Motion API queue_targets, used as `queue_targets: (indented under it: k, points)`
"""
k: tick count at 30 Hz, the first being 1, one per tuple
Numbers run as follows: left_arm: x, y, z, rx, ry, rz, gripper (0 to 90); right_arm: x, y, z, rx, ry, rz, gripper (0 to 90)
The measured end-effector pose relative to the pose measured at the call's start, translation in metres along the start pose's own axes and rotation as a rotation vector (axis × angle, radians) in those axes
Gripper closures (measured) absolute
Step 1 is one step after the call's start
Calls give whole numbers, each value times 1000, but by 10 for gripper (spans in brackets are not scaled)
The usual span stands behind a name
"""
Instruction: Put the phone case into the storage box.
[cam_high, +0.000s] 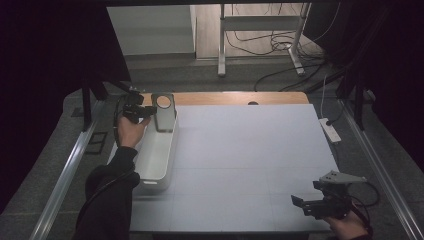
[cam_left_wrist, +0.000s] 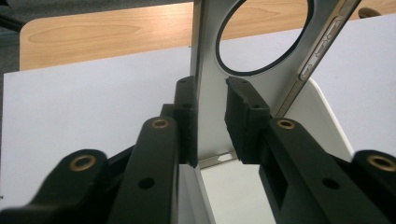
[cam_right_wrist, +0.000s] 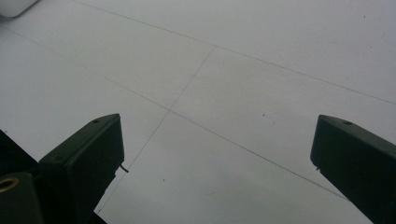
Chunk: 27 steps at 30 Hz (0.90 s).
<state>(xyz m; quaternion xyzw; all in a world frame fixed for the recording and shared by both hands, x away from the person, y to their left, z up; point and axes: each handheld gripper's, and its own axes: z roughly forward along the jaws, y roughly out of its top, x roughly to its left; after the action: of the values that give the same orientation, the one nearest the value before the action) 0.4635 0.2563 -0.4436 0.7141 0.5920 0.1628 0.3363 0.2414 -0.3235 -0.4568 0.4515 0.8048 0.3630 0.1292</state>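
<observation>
A: Nearest the camera, bottom right of the high view, right gripper in the person's hand, jaws spread wide, nothing between them. Its own view shows bare white table under the jaws.

B: Left one?

A: Far left of the table. Left gripper at the far end of the white tray, jaws around the silver phone shell.

B: Clamped?

A: Not quite. In the left gripper view the shell stands upright between the pads, edge-on. One pad sits against its outer edge; the other shows a gap. So part open, no firm hold.

B: Shell position?

A: Standing in the tray's far end, round camera cutout at the top, side buttons on the edge away from the touching pad.

B: Any text, logos?

A: None readable.

B: Beyond?

A: Wood table edge.
</observation>
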Motion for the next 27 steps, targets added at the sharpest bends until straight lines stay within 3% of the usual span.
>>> queue_targets:
  k: [9,21,27]
  points:
    - [-2,-7,-1,-41,-43,-2,551,0,0,0,1,1,-3,34]
    - [-5,-11,-9,-68,-77,28,384,0,0,0,3,0,-4,35]
    - [-7,-15,-14,-82,-137,39,298,1,0,0,-1,2,-5,32]
